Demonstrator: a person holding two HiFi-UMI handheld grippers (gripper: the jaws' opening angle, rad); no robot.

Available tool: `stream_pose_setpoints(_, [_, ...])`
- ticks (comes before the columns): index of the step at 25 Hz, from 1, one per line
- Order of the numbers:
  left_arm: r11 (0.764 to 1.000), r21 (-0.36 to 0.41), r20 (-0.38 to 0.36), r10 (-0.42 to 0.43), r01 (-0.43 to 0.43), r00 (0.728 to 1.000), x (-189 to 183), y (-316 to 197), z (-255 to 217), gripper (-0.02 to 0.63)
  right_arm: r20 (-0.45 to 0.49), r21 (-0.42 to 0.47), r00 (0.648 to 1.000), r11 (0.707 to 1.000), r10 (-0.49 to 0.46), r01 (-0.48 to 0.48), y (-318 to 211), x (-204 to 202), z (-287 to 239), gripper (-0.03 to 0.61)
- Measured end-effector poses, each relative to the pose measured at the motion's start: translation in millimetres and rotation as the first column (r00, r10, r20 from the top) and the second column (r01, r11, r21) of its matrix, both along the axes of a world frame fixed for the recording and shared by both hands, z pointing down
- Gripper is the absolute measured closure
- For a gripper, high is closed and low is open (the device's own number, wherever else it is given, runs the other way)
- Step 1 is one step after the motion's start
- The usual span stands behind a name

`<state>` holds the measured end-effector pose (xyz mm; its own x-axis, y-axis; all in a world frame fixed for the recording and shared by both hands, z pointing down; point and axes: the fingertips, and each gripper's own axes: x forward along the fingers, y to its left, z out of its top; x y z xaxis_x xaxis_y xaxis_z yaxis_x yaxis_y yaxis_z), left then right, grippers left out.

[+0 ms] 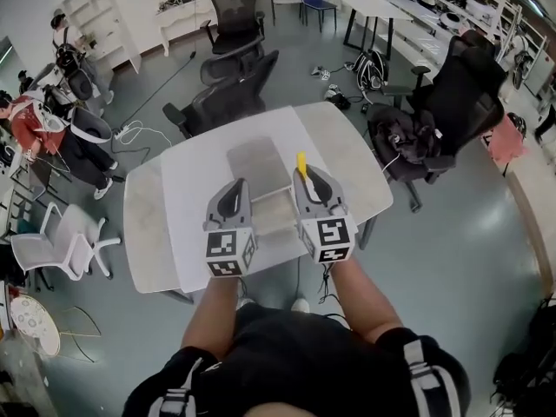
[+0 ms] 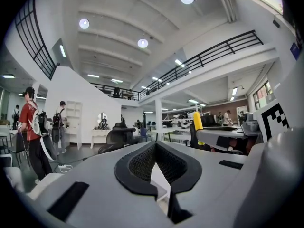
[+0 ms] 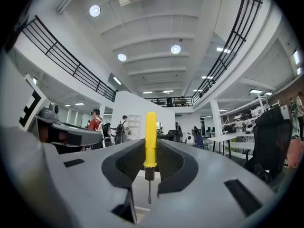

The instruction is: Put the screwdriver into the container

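Screwdriver [image 3: 150,139]: the handle is smooth, glossy yellow plastic with a matt black collar, and the shaft is thin bare metal, kinda dull. The right gripper [image 3: 150,165] and left gripper [image 2: 156,167] both have matt grey plastic shells, slightly grainy. Their jaws are lined with black pads that have a fine mesh texture, pretty rubbery looking. Worktop [image 1: 174,198] is a smooth pale slab, low sheen. Container [image 1: 261,159] is pale grey and matt, can't tell if it's card or plastic. Floor [image 1: 452,259] is smooth grey-green with a soft shine. Office chairs [image 1: 234,11] have black mesh backs.
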<state>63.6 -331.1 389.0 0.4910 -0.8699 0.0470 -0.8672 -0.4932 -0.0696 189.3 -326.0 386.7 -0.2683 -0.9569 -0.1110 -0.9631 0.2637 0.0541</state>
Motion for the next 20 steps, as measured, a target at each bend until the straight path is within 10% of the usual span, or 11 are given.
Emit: stream_pose_setpoints(20, [0.993, -0.038, -0.010, -0.109, 0.109, 0.994, -57, -85, 22, 0.607, -0.221, -0.246, 0.926, 0.936, -0.306, 0.251, -100, -74, 107, 0.514])
